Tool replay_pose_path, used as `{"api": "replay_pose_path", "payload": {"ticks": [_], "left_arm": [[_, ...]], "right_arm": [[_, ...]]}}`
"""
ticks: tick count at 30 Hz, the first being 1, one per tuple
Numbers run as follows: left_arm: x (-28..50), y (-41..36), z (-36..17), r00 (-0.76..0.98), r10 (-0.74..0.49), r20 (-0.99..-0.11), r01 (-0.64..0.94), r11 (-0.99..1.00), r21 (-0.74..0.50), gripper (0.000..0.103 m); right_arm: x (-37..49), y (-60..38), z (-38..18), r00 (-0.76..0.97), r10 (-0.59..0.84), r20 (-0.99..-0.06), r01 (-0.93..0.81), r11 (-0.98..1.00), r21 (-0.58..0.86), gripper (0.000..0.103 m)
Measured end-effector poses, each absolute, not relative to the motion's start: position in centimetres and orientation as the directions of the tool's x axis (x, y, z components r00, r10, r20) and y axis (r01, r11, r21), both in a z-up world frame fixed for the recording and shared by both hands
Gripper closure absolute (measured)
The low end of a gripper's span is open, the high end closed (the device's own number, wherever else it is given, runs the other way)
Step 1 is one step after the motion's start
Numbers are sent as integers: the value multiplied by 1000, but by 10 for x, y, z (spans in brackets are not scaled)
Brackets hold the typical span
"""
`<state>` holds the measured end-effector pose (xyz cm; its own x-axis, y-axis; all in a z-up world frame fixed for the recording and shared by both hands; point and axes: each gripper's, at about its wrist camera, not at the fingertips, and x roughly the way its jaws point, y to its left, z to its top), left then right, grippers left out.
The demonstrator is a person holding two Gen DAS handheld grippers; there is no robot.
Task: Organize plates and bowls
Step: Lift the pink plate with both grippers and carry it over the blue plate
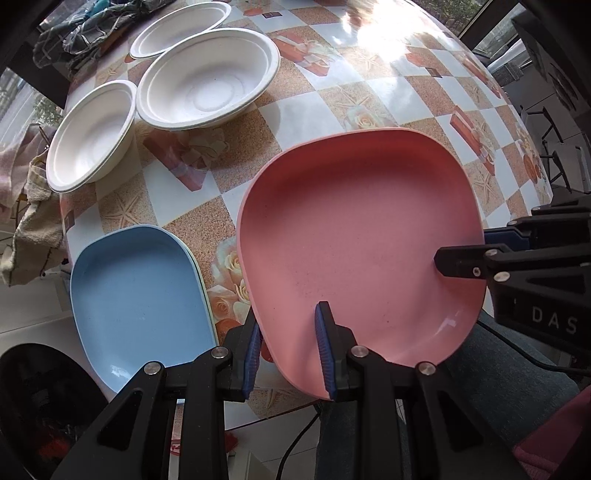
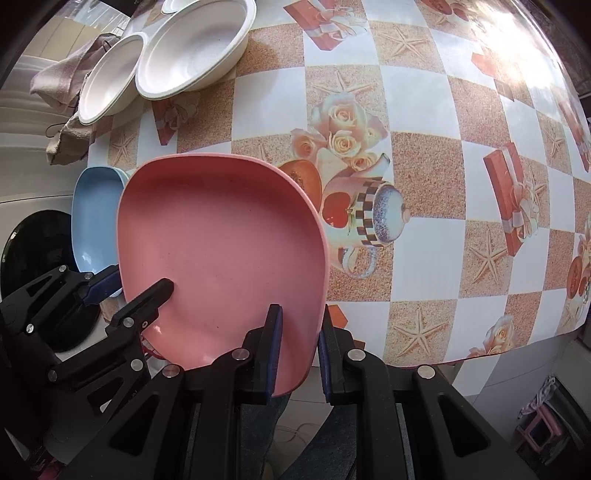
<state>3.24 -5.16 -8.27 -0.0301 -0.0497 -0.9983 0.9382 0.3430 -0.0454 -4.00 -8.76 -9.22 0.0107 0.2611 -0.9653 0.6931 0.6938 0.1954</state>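
At far left on the worktop (image 1: 332, 92), near its edge: light blue plate (image 1: 140, 295), rounded-square, long axis running from the near edge toward the far side, lying flat on top of another pale plate whose rim just shows on its right side. Behind it, further along the same side: three white paper bowls, all upright and open upward — small bowl (image 1: 92, 136) nearest, large bowl (image 1: 210, 77) just beside and touching its rim, a third shallow one (image 1: 181, 29) partly hidden behind the large one. Crumpled cloths (image 1: 33, 221) hanging off the left edge of the worktop.

In the middle: pink plate (image 1: 358, 240), rounded-square, hollow side up, held off the patterned tablecloth (image 2: 443, 166) and slightly tilted, long axis pointing away from the cameras toward the far side of the worktop. Apart from the blue plate, just to the right of it.

Left gripper (image 1: 288, 350): jaws almost closed, clamped on the near left rim of the pink plate, one blue pad inside the plate, one under the rim.

Further right, right gripper (image 2: 299, 350): jaws also almost closed, pinching the near right rim of the same plate, one pad inside, one outside.
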Motion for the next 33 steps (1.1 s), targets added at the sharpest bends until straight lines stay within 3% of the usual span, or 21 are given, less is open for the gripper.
{"api": "replay_pose_path", "payload": {"ticks": [33], "left_arm": [[78,-2,-61,85,-114,-990,825,565,6,74]], "right_arm": [[26,-56,-55,19,204,-979,492,850,187,82]]}}
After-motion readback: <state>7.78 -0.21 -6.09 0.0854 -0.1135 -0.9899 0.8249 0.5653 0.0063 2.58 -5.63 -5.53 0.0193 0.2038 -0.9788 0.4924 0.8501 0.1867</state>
